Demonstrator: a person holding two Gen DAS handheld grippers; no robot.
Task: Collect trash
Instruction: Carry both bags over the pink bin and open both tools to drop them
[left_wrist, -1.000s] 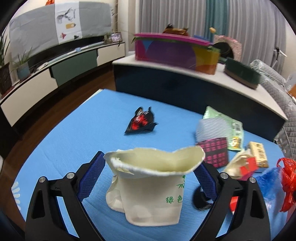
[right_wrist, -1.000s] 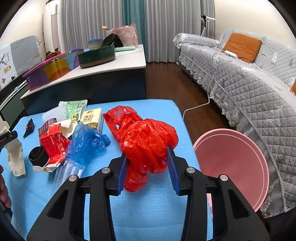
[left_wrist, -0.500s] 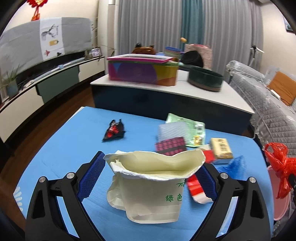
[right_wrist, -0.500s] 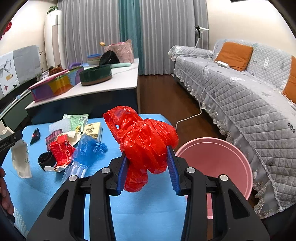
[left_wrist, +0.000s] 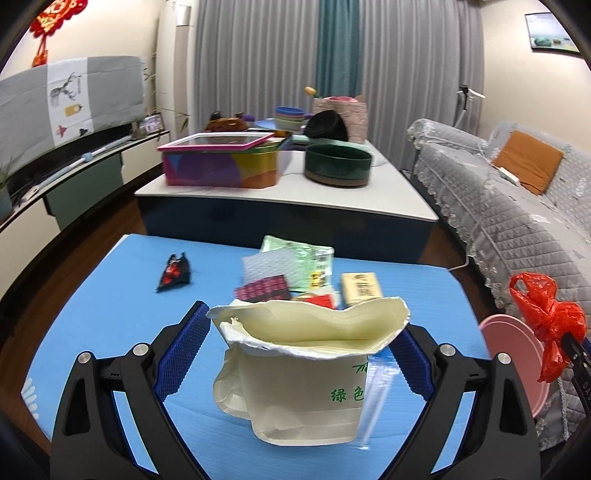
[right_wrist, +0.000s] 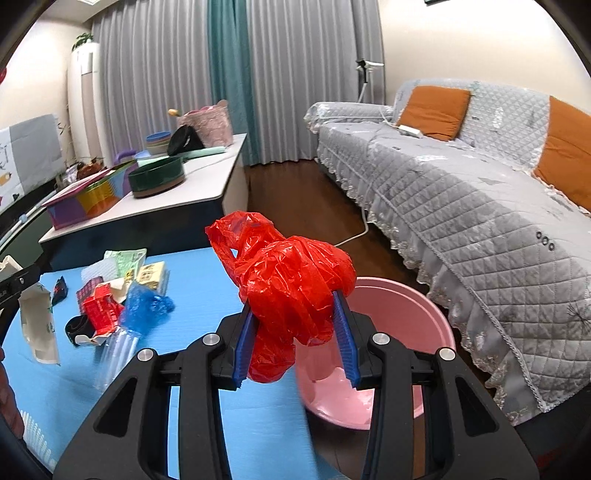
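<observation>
A long grey quilted sofa (right_wrist: 480, 206) with orange cushions (right_wrist: 432, 110) fills the right wrist view from 1 to 4 o'clock, with grey and teal curtains (right_wrist: 229, 74) behind it at 12 o'clock. A low white-topped cabinet (left_wrist: 288, 199) sits at 12 o'clock in the left wrist view, bearing a multicoloured box (left_wrist: 221, 162) and, just beside it at 1 o'clock, a dark green round dish (left_wrist: 338, 164). The blue table (left_wrist: 103, 317) spreads across the lower half of that view. Off its right edge, on the dark wood floor, stands a pink basin (right_wrist: 402, 321), at 5 o'clock in the right wrist view. On the table at 12 o'clock lies a cluster of trash: a green wrapper (left_wrist: 299, 262), a yellow carton (left_wrist: 360, 282), a red-patterned packet (left_wrist: 264, 288), and well apart at 10 o'clock a black and red wrapper (left_wrist: 173, 271). The left gripper (left_wrist: 303, 354) stands wide, its blue pads clamped on the rim of an open cream paper bag (left_wrist: 295, 373) with green print, held clear above the table. The right gripper (right_wrist: 295, 332) is about half closed, gripping a crumpled red plastic bag (right_wrist: 291, 280) at the table's right edge, beside the basin.
</observation>
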